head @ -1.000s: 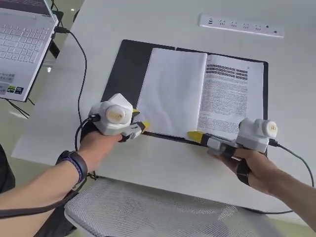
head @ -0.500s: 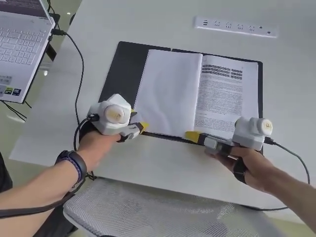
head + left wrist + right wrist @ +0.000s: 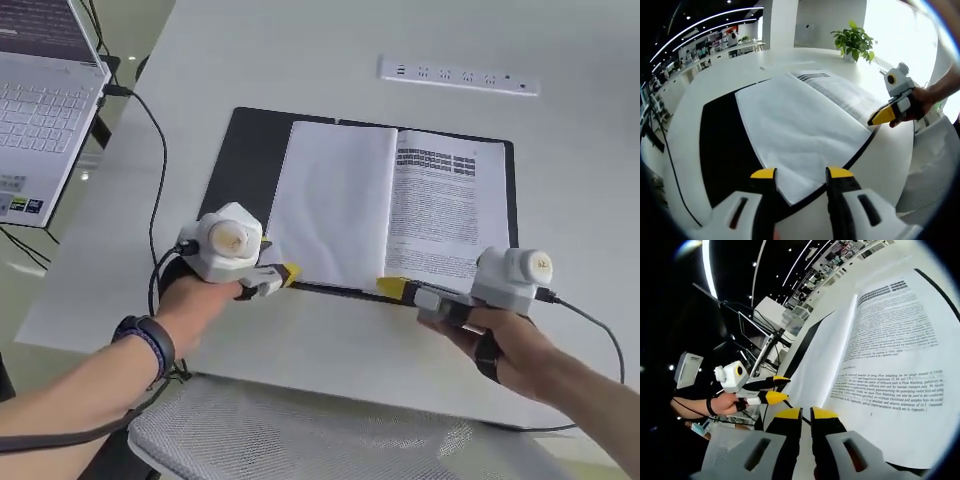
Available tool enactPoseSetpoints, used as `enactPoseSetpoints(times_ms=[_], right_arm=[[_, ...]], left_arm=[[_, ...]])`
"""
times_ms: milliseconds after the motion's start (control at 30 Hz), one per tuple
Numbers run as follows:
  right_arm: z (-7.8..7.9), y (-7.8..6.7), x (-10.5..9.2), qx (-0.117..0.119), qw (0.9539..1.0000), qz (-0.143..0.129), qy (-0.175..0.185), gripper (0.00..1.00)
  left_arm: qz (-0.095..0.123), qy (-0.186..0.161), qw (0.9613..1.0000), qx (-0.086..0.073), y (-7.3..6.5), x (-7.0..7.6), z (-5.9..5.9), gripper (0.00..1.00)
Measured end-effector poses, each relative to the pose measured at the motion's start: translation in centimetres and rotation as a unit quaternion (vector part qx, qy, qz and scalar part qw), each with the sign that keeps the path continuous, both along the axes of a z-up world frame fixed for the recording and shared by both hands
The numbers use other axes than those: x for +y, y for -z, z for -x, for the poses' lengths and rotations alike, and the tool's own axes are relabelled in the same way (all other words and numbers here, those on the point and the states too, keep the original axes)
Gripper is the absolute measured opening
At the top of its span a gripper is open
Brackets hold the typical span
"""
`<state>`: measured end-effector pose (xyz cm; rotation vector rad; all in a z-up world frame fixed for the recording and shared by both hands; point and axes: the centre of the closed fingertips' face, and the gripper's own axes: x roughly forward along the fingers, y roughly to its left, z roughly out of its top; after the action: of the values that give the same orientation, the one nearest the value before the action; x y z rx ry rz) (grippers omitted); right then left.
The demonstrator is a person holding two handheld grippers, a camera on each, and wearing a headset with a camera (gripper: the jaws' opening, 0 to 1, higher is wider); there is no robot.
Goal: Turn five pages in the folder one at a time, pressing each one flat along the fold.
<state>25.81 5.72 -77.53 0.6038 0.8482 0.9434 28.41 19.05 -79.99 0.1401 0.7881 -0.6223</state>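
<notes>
- My left gripper (image 3: 801,173) has its jaws apart and empty, just at the near corner of the blank white paper sheet (image 3: 790,125).
- My right gripper (image 3: 805,413) has its jaws drawn together on nothing, with the tips at the near end of the fold.
- The flat black folder (image 3: 245,160) lies open on the white surface (image 3: 330,330), with the printed page (image 3: 445,210) on its right half.
- One sheet lies turned over. I judge its crease is yet to be pressed, and I cannot tell how many of the five are done.
- Against a second ago, only my head's view shifts. The grippers and sheets sit as they did.
</notes>
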Motion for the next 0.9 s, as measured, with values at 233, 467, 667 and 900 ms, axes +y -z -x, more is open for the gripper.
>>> enactPoseSetpoints(times_ms=[233, 467, 667, 900], right_arm=[[-1.9, -2.1, -2.7, -0.069, 0.9964, 0.048, 0.006, 0.17], [-2.2, -3.0, -5.7, -0.107, 0.9893, 0.099, 0.006, 0.27], [-1.6, -4.2, -8.4, -0.133, 0.9818, 0.135, 0.011, 0.34], [-0.7, -5.9, -11.3, -0.157, 0.9721, 0.174, 0.015, 0.47]], left_arm=[[0.003, 0.016, 0.9998, -0.013, -1.8, -0.3, 0.4, 0.42], [0.004, 0.024, 0.9992, -0.033, -4.1, -0.3, 0.5, 0.45], [0.019, 0.026, 0.9983, -0.048, -5.7, 0.1, 0.3, 0.45], [0.028, 0.025, 0.9971, -0.066, -8.1, 0.3, 1.1, 0.50]])
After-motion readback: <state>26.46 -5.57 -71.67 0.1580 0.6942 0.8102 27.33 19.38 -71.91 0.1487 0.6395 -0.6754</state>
